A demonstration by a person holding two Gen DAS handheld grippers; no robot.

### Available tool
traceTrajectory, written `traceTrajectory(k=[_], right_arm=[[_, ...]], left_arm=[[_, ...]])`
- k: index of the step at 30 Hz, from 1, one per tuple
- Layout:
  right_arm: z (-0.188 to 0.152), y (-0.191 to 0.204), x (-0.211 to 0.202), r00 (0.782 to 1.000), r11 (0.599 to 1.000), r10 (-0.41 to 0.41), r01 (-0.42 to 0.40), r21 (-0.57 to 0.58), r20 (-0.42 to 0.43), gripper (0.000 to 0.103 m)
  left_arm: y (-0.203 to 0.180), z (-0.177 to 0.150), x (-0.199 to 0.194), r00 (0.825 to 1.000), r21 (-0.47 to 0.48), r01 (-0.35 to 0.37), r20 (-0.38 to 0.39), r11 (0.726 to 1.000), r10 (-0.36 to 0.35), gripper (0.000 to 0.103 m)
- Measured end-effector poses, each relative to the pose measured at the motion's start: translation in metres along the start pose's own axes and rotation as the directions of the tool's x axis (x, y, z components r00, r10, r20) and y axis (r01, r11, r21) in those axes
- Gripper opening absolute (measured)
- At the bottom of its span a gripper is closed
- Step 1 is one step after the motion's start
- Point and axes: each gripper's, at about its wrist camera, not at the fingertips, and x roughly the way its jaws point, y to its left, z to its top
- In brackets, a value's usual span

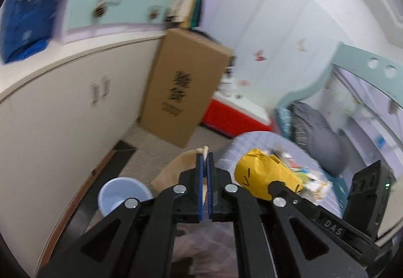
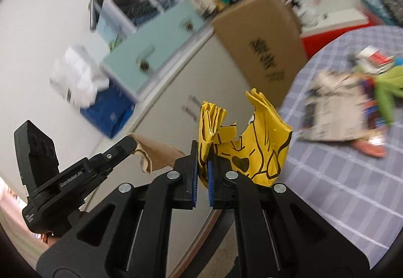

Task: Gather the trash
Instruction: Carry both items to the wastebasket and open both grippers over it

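Beige carpet (image 1: 161, 142) and cream cupboards (image 1: 63, 111) frame the scene. Left gripper (image 1: 205, 164) is pinched tight on a crumpled brown paper scrap (image 1: 173, 167); right gripper (image 2: 201, 159) is clamped on a creased yellow printed wrapper (image 2: 252, 144). Both pieces are lifted clear, near a pale blue plastic bin (image 1: 123, 193). More litter (image 2: 352, 106) remains on the checked tablecloth (image 2: 340, 189), so I judge collection partway done.
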Motion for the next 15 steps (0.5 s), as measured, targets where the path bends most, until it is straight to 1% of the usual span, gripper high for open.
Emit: traceTrajectory(k=[3,5,8,9,11,12,13,14,15], right_arm=[[-0.005,0.011,0.044,0.997,1.000,-0.001,-0.001,-0.020,-0.080,0.006],[-0.010,0.016,0.080,0.990,0.999,-0.014,0.009,-0.036,-0.141,0.006],[-0.018,0.020,0.132,0.972,0.997,-0.045,0.030,-0.067,-0.229,0.006],[-0.021,0.020,0.154,0.962,0.997,-0.056,0.037,-0.075,-0.267,0.007],[-0.025,0.018,0.182,0.947,0.995,-0.071,0.046,-0.085,-0.313,0.007],[-0.027,0.018,0.198,0.938,0.995,-0.078,0.051,-0.089,-0.337,0.007],[-0.029,0.017,0.213,0.931,0.994,-0.083,0.053,-0.094,-0.357,0.007],[-0.030,0.016,0.226,0.924,0.994,-0.088,0.055,-0.099,-0.372,0.007],[-0.031,0.015,0.240,0.923,0.991,-0.112,0.074,-0.114,-0.369,0.009]], left_arm=[[0.044,-0.002,0.024,0.995,-0.044,-0.091,-0.040,0.995,0.089,0.002],[0.074,-0.005,0.043,0.985,-0.070,-0.159,-0.071,0.985,0.154,0.003],[0.112,-0.007,0.069,0.971,-0.111,-0.217,-0.125,0.970,0.203,0.002],[0.123,-0.009,0.077,0.966,-0.123,-0.235,-0.140,0.964,0.218,0.002],[0.150,-0.014,0.096,0.950,-0.153,-0.276,-0.191,0.949,0.245,0.002],[0.160,-0.016,0.104,0.946,-0.163,-0.283,-0.207,0.945,0.248,0.002],[0.166,-0.017,0.110,0.942,-0.167,-0.292,-0.219,0.942,0.253,0.003],[0.174,-0.019,0.118,0.933,-0.164,-0.313,-0.235,0.935,0.271,0.003],[0.182,-0.022,0.125,0.926,-0.164,-0.326,-0.250,0.931,0.281,0.003]])
